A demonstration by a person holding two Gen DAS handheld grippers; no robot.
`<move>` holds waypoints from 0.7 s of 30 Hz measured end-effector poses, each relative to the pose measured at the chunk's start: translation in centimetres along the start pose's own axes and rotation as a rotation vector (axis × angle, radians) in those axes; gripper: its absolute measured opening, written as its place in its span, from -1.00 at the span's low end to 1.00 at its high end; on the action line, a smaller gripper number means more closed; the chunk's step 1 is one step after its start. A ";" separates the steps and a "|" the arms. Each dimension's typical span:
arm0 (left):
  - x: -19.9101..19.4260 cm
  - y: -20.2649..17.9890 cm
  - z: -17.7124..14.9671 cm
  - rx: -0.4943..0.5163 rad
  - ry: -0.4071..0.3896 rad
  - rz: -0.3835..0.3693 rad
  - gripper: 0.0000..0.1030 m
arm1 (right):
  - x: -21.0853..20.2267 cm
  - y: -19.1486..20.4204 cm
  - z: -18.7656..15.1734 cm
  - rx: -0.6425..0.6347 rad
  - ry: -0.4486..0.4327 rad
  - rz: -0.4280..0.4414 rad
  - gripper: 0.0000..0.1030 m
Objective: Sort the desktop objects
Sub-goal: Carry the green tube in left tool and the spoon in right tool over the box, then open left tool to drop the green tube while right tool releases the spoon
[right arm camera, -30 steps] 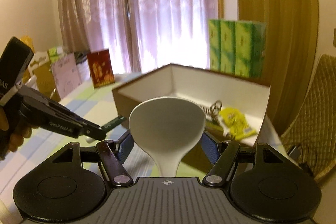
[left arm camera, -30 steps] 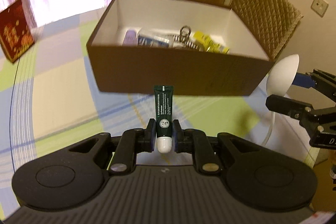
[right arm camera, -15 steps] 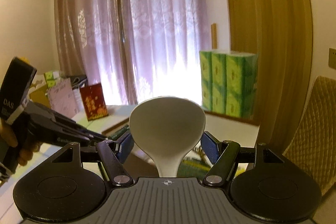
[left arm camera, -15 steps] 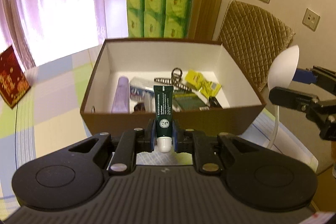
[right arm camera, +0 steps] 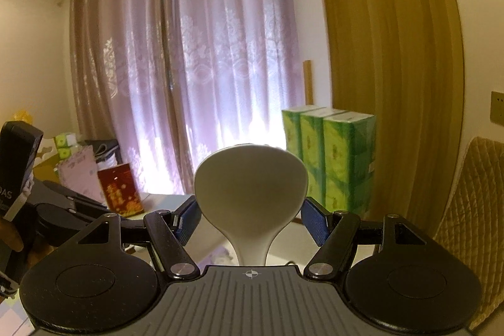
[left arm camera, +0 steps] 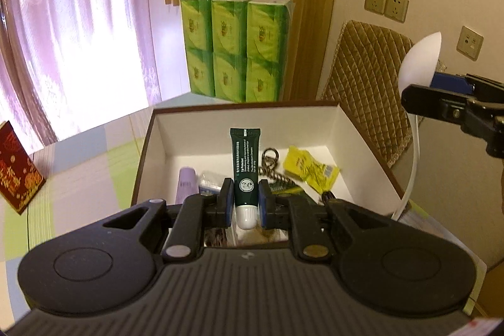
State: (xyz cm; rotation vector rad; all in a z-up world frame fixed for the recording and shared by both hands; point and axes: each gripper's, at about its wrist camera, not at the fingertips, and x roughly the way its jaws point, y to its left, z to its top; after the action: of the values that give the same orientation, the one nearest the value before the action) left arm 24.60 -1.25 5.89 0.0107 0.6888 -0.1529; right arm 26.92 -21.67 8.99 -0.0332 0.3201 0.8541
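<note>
Your left gripper [left arm camera: 246, 203] is clamped tight on a dark green squeeze tube with a white cap [left arm camera: 245, 166], pinched low on its body just above the cap, so the tube stands upright between the blue pads. It hangs above the near end of an open brown cardboard box with a white lining [left arm camera: 356, 140], which sits on the checked pastel surface [left arm camera: 82, 175]. In the box lie a lilac bottle [left arm camera: 185, 183], a yellow crinkled packet [left arm camera: 310, 170] and a metal key ring with a chain [left arm camera: 270, 164].

Your right gripper [right arm camera: 251, 218] holds a white plastic rice spoon [right arm camera: 250, 194] by the sides of its broad bowl, handle toward the camera, jaws spread wide around it. Stacked green tissue packs [left arm camera: 234, 49] stand beyond the box.
</note>
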 end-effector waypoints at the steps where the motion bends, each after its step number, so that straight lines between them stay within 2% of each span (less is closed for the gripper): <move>1: 0.2 0.1 0.3 -0.001 -0.002 0.001 -0.77 | 0.3 -0.2 0.1 0.000 0.000 -0.005 0.30; 6: 1.6 0.8 1.5 0.000 0.000 0.011 -0.77 | 2.0 -1.1 -0.5 -0.010 0.026 -0.023 0.30; 10: 2.8 1.0 2.0 0.006 0.007 0.010 -0.77 | 3.3 -1.8 -2.0 -0.011 0.079 -0.038 0.30; 21: 6.3 2.3 1.4 -0.012 0.066 0.001 -0.77 | 8.1 -3.0 -7.5 -0.046 0.348 -0.060 0.30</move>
State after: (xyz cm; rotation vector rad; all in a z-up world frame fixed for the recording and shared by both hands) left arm 30.61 0.05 2.92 0.0046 0.7559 -0.1478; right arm 32.13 -18.83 -0.85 -0.2350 0.6226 0.7952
